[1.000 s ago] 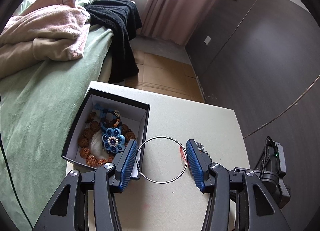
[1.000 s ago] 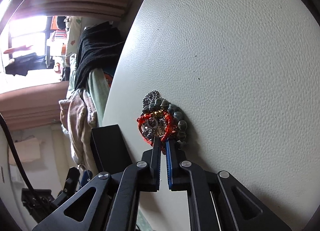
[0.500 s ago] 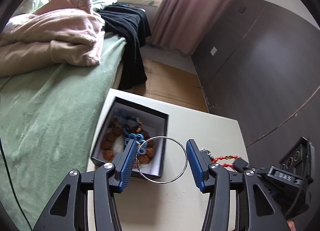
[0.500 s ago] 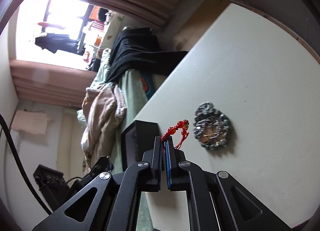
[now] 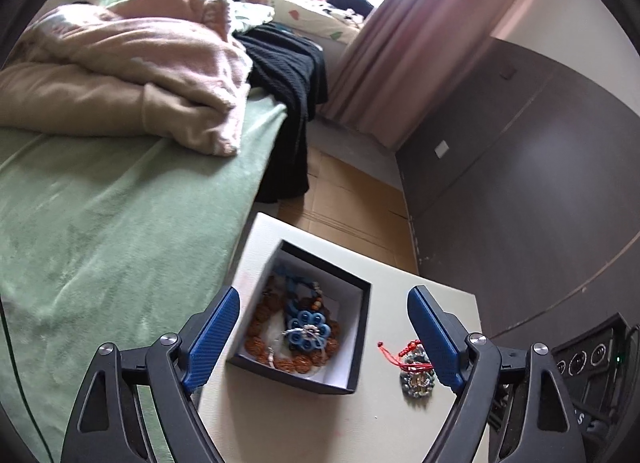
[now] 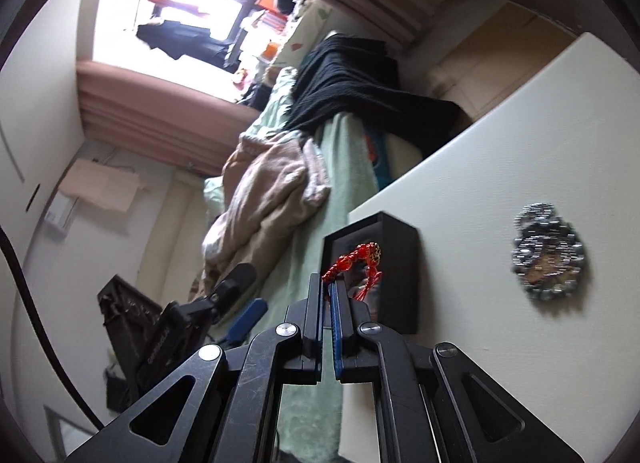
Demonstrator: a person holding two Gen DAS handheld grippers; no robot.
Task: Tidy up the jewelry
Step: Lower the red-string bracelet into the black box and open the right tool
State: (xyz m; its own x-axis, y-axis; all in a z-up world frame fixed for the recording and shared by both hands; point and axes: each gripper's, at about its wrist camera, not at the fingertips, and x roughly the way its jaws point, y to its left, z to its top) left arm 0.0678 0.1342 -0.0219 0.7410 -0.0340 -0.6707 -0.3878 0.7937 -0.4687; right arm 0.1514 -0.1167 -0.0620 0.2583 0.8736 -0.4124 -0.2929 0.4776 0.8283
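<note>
The left wrist view is looking down into the open black cardboard box with a white lining point(image 5: 362, 327), sitting on the pale, leather-grained counter point(image 5: 304, 423) beside the bed. Inside the box, a string of knobbly brown seed beads point(image 5: 260, 319) is curling around a blue quilled flower pendant point(image 5: 307, 331), with a thin silver ring point(image 5: 280, 339) lying across them. The left gripper point(image 5: 324, 337) is hovering above the box with its ribbed blue fingers point(image 5: 214, 325) spread wide and nothing between them.

The right wrist view, rolled sideways, is showing only the box's matte outer wall point(image 6: 400, 275), but it is revealing what the other camera half hides: the right gripper point(image 6: 327, 295) is pinching a red beaded cord bracelet point(image 6: 356, 259) between its closed fingers, the strand dangling in the air in front of the box. In the left view the same red cord point(image 5: 394, 353) is appearing just right of the box, above a coiled heap of grey metallic beads and chain point(image 5: 418, 377) resting on the counter; whether the cord is touching the heap is hard to say from there. The right view is showing that glittering grey heap point(image 6: 548, 253) as a round, slightly blurred cluster, well apart from the box.

A green fleece bedspread point(image 5: 100, 223), a rumpled pink blanket point(image 5: 132, 71) and a black knitted garment point(image 5: 288, 75) are covering the bed.
</note>
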